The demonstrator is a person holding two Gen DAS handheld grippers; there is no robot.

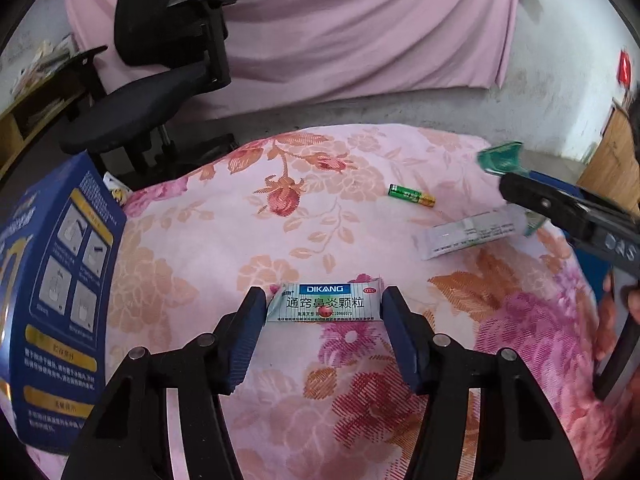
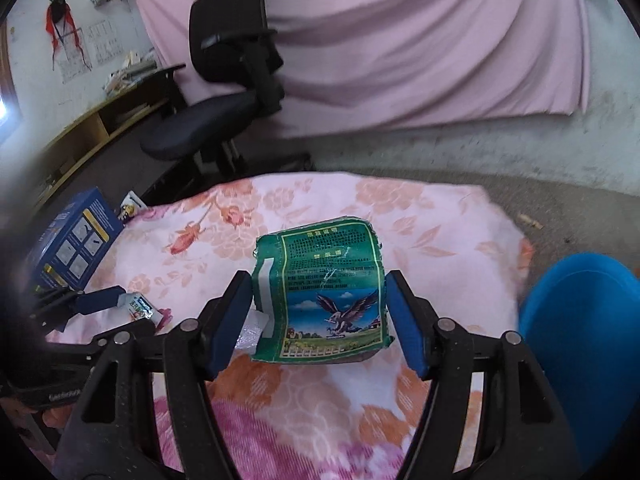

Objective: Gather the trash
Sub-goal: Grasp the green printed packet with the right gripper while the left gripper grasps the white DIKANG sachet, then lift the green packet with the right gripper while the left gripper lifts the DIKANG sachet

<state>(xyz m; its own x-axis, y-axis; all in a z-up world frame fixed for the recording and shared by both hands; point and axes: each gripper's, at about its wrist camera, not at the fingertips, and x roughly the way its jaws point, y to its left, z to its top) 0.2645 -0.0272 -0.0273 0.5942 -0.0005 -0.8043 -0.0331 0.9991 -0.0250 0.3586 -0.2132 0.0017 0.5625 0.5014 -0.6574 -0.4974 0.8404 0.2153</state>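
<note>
The left gripper [image 1: 323,306] stands open around a DIKANG sachet [image 1: 326,303] lying mid-blanket [image 1: 192,240], pads just beside its ends. The right gripper [image 2: 320,312] clamps a green packet [image 2: 328,300] (an eagle printed on it) above the blanket's right edge, near a blue bin [image 2: 580,340].

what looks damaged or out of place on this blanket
The green packet between the right gripper's fingers is crumpled, its top edge torn ragged. A green and gold battery lies loose on the floral blanket among the wrappers, odd beside paper trash. Nothing looks spilled.
</note>
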